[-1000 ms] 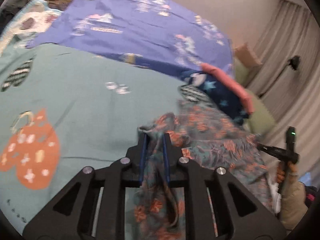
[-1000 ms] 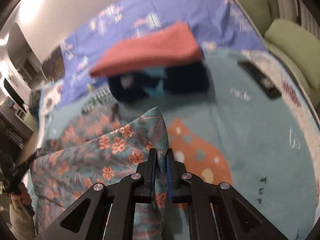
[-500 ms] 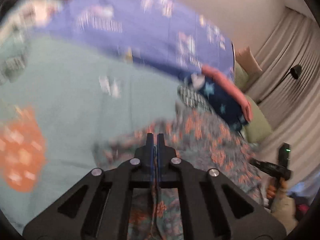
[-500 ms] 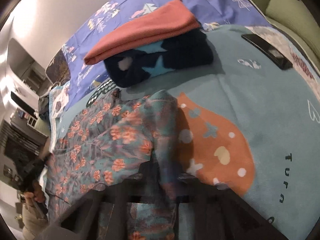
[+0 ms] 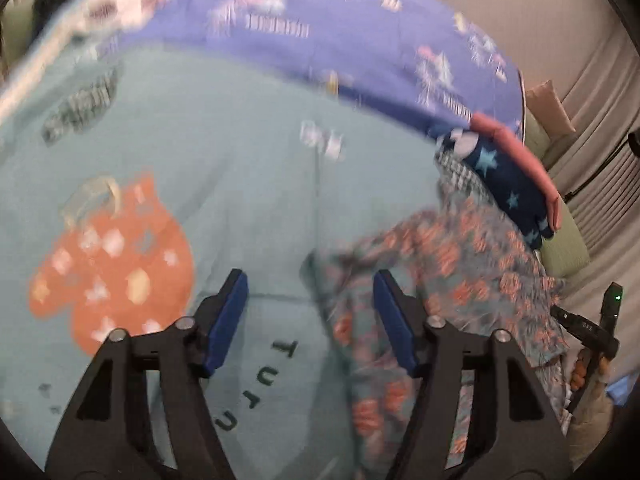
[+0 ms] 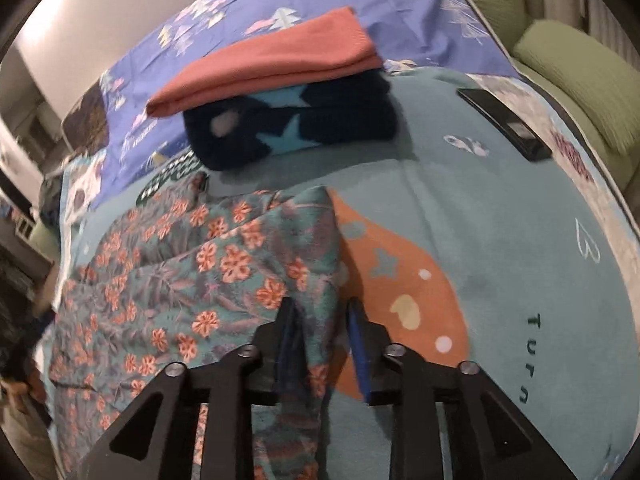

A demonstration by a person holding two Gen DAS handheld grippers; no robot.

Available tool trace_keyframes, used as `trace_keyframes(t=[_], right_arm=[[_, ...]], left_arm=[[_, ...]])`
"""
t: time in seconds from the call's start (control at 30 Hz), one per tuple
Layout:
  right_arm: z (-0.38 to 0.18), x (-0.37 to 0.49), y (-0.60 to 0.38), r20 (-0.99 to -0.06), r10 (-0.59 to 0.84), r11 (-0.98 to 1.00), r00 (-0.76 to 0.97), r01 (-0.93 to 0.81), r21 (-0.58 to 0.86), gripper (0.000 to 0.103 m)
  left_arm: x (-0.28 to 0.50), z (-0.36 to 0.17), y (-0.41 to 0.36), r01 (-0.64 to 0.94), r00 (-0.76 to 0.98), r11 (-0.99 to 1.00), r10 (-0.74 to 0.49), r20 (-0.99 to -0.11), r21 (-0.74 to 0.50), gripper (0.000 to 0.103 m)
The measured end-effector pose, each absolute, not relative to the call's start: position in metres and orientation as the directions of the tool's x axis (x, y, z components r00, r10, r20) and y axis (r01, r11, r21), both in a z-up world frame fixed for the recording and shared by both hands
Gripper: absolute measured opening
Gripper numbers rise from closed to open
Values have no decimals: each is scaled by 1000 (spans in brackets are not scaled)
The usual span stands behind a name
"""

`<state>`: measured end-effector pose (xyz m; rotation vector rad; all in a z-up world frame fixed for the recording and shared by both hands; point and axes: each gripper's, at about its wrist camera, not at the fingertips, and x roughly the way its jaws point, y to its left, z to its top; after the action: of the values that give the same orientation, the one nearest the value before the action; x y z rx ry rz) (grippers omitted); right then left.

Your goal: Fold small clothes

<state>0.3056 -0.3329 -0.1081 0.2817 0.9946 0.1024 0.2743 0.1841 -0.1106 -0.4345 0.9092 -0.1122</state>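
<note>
The teal floral garment (image 5: 460, 264) lies spread on the teal blanket (image 5: 240, 140). My left gripper (image 5: 309, 280) hovers at its left edge. Its jaws are opening, and only a slack corner of cloth lies between the blue pads, untouched. In the right wrist view the floral garment (image 6: 208, 264) has a fold along its right edge. My right gripper (image 6: 321, 306) straddles that fold. Its jaws are opening too, and the pads stand off the cloth. A folded coral garment (image 6: 272, 64) rests on a folded navy star garment (image 6: 304, 128) behind it.
A purple printed sheet (image 5: 340, 32) covers the far part of the bed. A black flat device (image 6: 504, 124) lies on the blanket (image 6: 500, 208) at right. Green cushions (image 6: 576, 92) sit past the bed's edge. A hand holding the other gripper's handle (image 5: 592, 328) shows at the right.
Both grippers were shut on the lifted floral cloth. The cloth has come down onto the blanket and both sets of jaws have parted, the left wider. The left gripper has sunk.
</note>
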Motion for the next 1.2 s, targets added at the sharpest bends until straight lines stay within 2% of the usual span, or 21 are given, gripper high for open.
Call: trace_keyframes(t=[0.03, 0.07, 0.1, 0.13, 0.3, 0.4, 0.5, 0.53, 0.63, 0.67, 0.77, 0.87, 0.97, 1.0, 1.03, 1.07, 1.13, 1.17, 1.2], right_arm=[[-106, 304, -333, -811, 208, 960, 546, 42, 275, 31], [-103, 302, -332, -810, 197, 964, 552, 40, 262, 32], [-101, 302, -331, -809, 192, 967, 556, 36, 254, 33], [-98, 302, -330, -806, 192, 968, 560, 27, 249, 35], [-93, 293, -327, -799, 180, 972, 574, 22, 235, 38], [-91, 283, -334, -802, 173, 973, 572, 28, 229, 38], [-88, 262, -347, -793, 204, 963, 574, 27, 267, 39], [-87, 249, -351, -790, 225, 960, 571, 9, 280, 40], [-85, 216, -350, -794, 250, 963, 555, -55, 264, 43], [-86, 203, -349, -797, 259, 963, 545, -83, 257, 43], [-92, 171, -343, -802, 307, 951, 513, -139, 275, 44], [-101, 145, -336, -818, 299, 954, 491, -151, 258, 44], [-109, 125, -338, -822, 311, 950, 477, -143, 276, 44], [-111, 119, -338, -817, 318, 948, 481, -143, 285, 43], [-111, 113, -339, -812, 313, 949, 493, -139, 282, 28], [-112, 110, -339, -816, 303, 952, 492, -128, 277, 4], [-108, 105, -346, -796, 284, 954, 534, -75, 290, 3], [-105, 103, -351, -788, 263, 957, 556, -46, 286, 3], [-103, 100, -358, -784, 238, 959, 573, -10, 283, 3]], left_arm=[[274, -111, 184, -76, 635, 908, -274, -722, -412, 58], [276, -110, 182, -44, 633, 891, -325, -703, -452, 40], [277, -111, 180, -20, 618, 862, -388, -683, -507, 17], [280, -112, 177, -2, 590, 819, -462, -662, -573, 4], [253, -51, 155, 57, 782, 901, -308, -541, -431, 4], [254, -44, 161, 13, 782, 946, -212, -586, -325, 4], [248, -58, 176, -40, 737, 952, -177, -653, -303, 6], [240, -62, 183, -48, 733, 948, -180, -656, -314, 12], [209, -71, 188, -42, 702, 940, -213, -680, -338, 45], [194, -74, 187, -26, 688, 939, -233, -687, -344, 50], [154, -86, 169, 55, 610, 918, -342, -715, -392, 52], [117, -100, 150, 80, 534, 901, -400, -745, -427, 53], [81, -101, 133, 118, 550, 898, -414, -725, -423, 53], [75, -102, 129, 132, 547, 888, -435, -715, -440, 50], [69, -103, 124, 155, 537, 875, -464, -704, -459, 5], [65, -103, 117, 159, 529, 885, -451, -719, -438, 5], [58, -93, 108, 143, 590, 936, -342, -732, -322, 4], [54, -84, 108, 137, 637, 950, -302, -709, -281, 5], [53, -78, 112, 128, 654, 951, -295, -697, -282, 5]])
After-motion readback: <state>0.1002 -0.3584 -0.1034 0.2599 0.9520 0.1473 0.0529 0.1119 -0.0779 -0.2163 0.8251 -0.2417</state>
